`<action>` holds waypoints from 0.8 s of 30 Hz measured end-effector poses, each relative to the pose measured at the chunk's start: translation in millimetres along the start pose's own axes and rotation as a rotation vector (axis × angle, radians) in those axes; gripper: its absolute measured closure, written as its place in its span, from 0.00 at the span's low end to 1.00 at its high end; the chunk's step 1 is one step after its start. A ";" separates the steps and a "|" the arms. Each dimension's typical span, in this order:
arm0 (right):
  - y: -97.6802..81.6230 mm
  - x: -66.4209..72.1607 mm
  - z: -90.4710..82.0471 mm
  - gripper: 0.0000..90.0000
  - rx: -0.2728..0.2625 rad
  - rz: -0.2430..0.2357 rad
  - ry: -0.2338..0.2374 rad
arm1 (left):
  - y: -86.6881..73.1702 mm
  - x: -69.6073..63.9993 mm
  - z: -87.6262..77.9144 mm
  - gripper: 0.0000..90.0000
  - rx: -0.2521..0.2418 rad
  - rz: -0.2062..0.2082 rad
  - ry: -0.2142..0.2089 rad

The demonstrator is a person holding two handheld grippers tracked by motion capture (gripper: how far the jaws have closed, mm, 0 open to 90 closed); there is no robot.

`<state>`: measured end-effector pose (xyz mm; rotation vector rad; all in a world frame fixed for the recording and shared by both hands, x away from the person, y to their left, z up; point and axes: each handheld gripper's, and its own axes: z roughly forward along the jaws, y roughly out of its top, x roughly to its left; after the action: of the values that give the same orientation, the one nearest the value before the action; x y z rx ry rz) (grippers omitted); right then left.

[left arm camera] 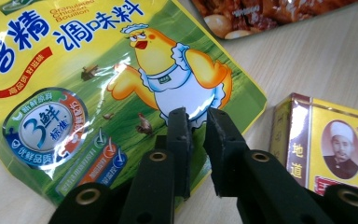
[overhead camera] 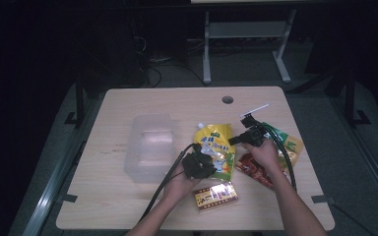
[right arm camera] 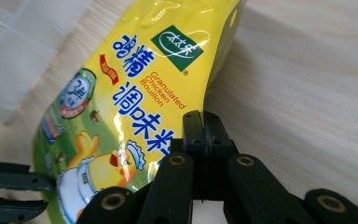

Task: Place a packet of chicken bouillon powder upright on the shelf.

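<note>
High view: left of the bouillon pouch (overhead camera: pixel 215 150) sits the clear container (overhead camera: pixel 150 145). My left gripper (overhead camera: pixel 203 160), jaws slightly apart, hovers over its lower edge; my right gripper (overhead camera: pixel 236 140), jaws pressed together, seems to nip its right edge. I regrip low before lifting.

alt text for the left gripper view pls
A yellow chicken bouillon pouch with a cartoon chicken lies on a pale wooden table, with the left gripper over its lower edge, its black jaws a narrow gap apart with nothing clamped. A yellow and maroon box sits at the right, and a food packet crosses the top edge.
</note>
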<state>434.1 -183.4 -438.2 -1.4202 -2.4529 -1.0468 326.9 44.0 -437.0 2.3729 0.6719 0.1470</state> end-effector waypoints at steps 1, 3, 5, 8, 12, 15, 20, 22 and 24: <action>0.9 1.6 -2.8 1.00 -0.010 -0.005 0.005 | -0.1 0.0 -1.3 0.84 0.000 0.004 0.000; 2.7 5.1 -7.7 1.00 -0.027 -0.016 0.010 | -0.4 0.0 -3.0 0.82 -0.006 0.008 -0.001; 4.0 7.4 -11.1 1.00 -0.042 -0.030 0.010 | -0.7 0.3 -8.1 0.81 -0.014 0.010 -0.008; 6.9 14.8 -21.1 1.00 -0.076 -0.053 0.022 | -1.2 -1.1 -13.8 0.78 -0.053 -0.001 -0.010; 8.3 22.0 -29.1 1.00 -0.097 -0.070 0.026 | -1.9 -4.0 -22.2 0.75 -0.076 0.008 -0.018; 8.7 26.0 -34.6 1.00 -0.114 -0.082 0.033 | -2.5 -5.3 -25.8 0.74 -0.086 0.015 -0.019; 9.1 31.3 -45.1 1.00 -0.131 -0.100 0.062 | -5.1 -8.2 -38.2 0.70 -0.139 0.029 -0.027; 9.9 34.2 -51.2 1.00 -0.153 -0.105 0.092 | -7.4 -9.4 -43.0 0.68 -0.156 0.040 -0.027; 10.5 37.0 -55.5 1.00 -0.165 -0.121 0.112 | -10.0 -10.7 -46.4 0.66 -0.173 0.039 -0.031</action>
<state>409.4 -187.7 -375.5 -1.2301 -2.4469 -1.3430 300.8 71.5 -406.5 2.2189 0.5749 0.1779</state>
